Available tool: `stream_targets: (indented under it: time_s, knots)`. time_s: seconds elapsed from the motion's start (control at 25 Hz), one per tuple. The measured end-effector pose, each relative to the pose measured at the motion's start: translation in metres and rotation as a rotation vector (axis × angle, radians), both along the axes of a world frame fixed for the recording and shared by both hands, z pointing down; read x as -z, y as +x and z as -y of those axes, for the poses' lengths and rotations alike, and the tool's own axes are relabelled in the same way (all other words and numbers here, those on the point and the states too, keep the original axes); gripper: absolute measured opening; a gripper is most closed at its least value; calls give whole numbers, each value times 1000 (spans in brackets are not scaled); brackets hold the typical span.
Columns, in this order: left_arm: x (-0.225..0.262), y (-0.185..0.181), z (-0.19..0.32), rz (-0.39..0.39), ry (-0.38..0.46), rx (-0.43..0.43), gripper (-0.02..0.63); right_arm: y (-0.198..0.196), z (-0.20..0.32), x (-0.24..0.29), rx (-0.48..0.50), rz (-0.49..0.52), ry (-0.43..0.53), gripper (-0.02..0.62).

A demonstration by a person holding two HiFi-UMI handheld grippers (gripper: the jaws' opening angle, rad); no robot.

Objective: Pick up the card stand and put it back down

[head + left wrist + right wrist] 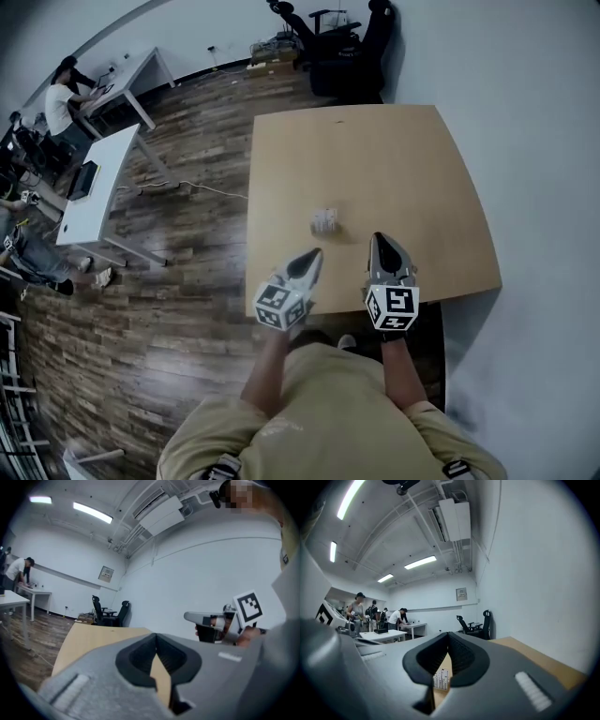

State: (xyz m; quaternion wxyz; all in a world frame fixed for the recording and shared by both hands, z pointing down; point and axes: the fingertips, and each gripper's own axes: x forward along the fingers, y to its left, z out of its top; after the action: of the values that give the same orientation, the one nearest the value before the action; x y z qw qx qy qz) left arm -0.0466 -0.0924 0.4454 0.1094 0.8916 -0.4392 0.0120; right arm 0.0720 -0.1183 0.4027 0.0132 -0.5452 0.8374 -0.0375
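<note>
Near the middle of a square light-wood desk [394,159]: a small pale card stand [324,221], upright, alone, touched by nothing.

At six o'clock of the stand, over the desk's near edge: two grey pointed tongs side by side, held low and roughly level.

Left tongs [314,255]: closed tip to tip, empty, aimed toward one o'clock. Black-and-white marker cube [281,306] at the back end. Card stand just past the tip at twelve o'clock, apart from it.

Right tongs [378,240]: likewise closed, gripping nothing, aimed close to twelve o'clock, with a matching cube behind. Card stand at ten o'clock of this tip, near but not touching.

From the left gripper view: tips met, only bare desk top in the gap beneath them; the right tongs off at three o'clock, in a hand.

From the right gripper view: tips met as well; the card stand visible through the gap below them, farther out on the desk and not between them.

Around the desk: dark wood-plank floor [178,309] from seven to eleven o'clock; black office chairs [347,47] at twelve o'clock beyond the far edge; white tables [94,187] at nine to ten o'clock with people beside them; plain white wall [534,112] at three o'clock. At six o'clock, the holder's beige shirt [319,412] and bare forearms.
</note>
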Motion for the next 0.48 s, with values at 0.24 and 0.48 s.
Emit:
stream_targets:
  time_s: [0.24,0.48]
  knots:
    - [-64,-47,4,71,-111,115,2,-13,34,-66,76,28,-129,3]
    - [-108,-59,27,82,-187,69,2,-21,66,-100,145,18,-172,3]
